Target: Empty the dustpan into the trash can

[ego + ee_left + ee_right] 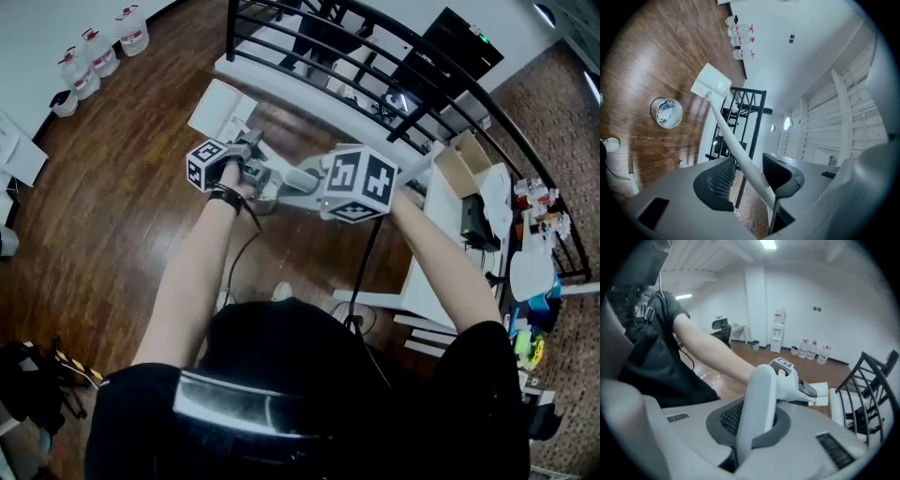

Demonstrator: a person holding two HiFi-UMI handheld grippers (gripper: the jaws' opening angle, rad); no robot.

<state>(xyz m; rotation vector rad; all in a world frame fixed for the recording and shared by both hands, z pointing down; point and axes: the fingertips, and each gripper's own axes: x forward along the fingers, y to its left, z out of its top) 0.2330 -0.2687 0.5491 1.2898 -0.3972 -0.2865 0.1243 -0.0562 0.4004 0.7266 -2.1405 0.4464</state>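
A white dustpan (223,110) hangs above the wood floor on a long white handle (735,143). In the left gripper view the pan (711,84) sits at the handle's far end. The handle runs between the jaws of my left gripper (750,173), which stand apart with a gap at the right pad (780,169). My right gripper (754,416) is shut on the thick upper end of the handle (757,399). In the head view both grippers (251,152) (292,184) are close together at chest height. A small round trash can (666,112) stands on the floor below the pan.
A black railing (375,70) runs close behind the dustpan. Water bottles (94,54) stand along the far wall. A white desk with boxes (459,220) is on the right. My shoe (609,144) is near the trash can. A cable hangs from the grippers.
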